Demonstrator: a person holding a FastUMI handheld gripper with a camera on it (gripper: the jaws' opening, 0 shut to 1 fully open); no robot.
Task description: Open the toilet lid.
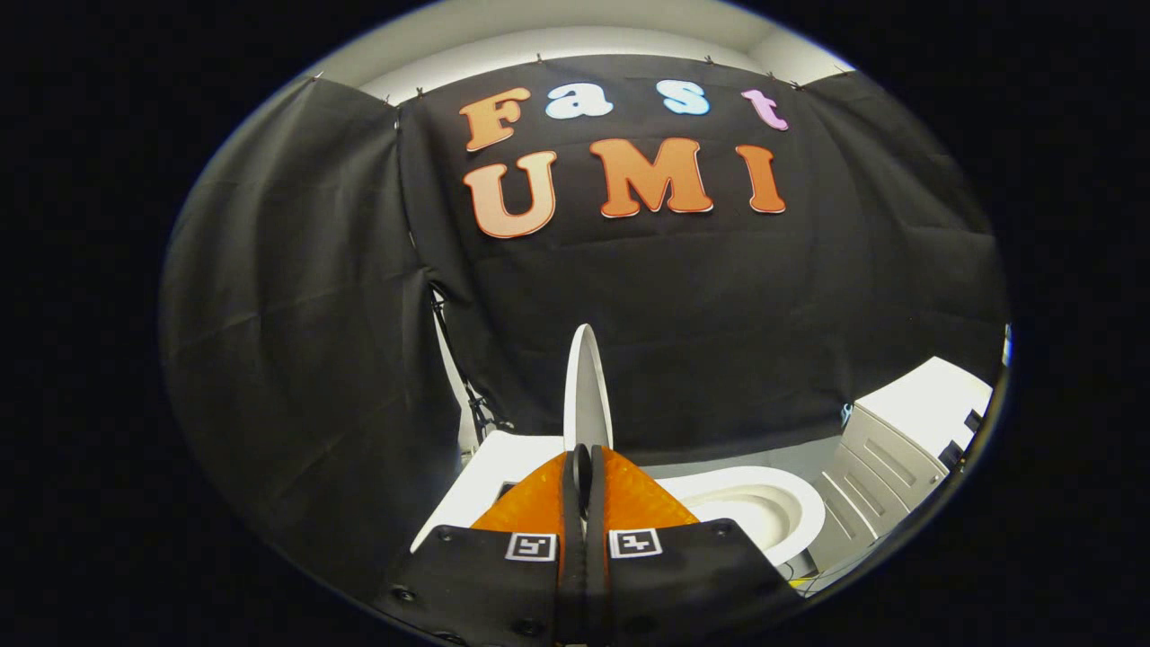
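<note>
The white toilet lid (588, 386) stands upright and I see it edge-on, rising straight up from my fingertips. My gripper (583, 454) is shut on the lid's near rim, one finger on each face, with the jaws almost together. To the right of the fingers lies the open white seat and bowl (764, 508). The white tank top (490, 467) sits to the left, behind the lid. The lid's lower part is hidden behind my fingers.
A white drawer cabinet (907, 431) stands close to the right of the bowl. The black booth cloth (296, 359) hangs close behind and to the left of the toilet. Cables (472, 395) run down beside the tank.
</note>
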